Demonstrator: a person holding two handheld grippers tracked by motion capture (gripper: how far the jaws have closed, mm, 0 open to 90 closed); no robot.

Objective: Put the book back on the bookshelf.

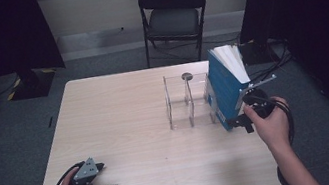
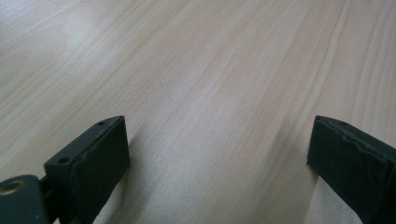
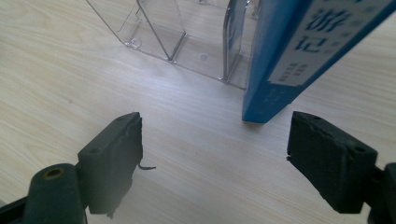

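Nearest to me, my left gripper [image 1: 100, 183] rests low at the near left corner of the table [image 1: 120, 110], jaws spread wide with nothing between them but bare pale wood – it has no part in the work just now. Over on my right, my right gripper [image 1: 244, 118] sits just behind the foot of the blue book [image 1: 226, 87], and in the right gripper view its two black jaws stand well apart, gripping nothing; the book's lower corner lies ahead of them, nearer the right jaw, not between them. So I have no hold on it. The book stands on its bottom edge on the table, tilted, its pages fanning a little at the top, leaning against the right end of the clear acrylic rack [image 1: 188, 102]. In the right gripper view its spine sits just outside the rack's end wall, so I judge it is beside the rack and not in a slot – though I cannot say for sure how the far edge rests. The compartments look empty. As I read it, the book has been brought to the rack and stood up, and what is left is the real step: taking hold of it again and setting it between the dividers. Beyond the table a folding chair [image 1: 174, 17] stands against the wall.
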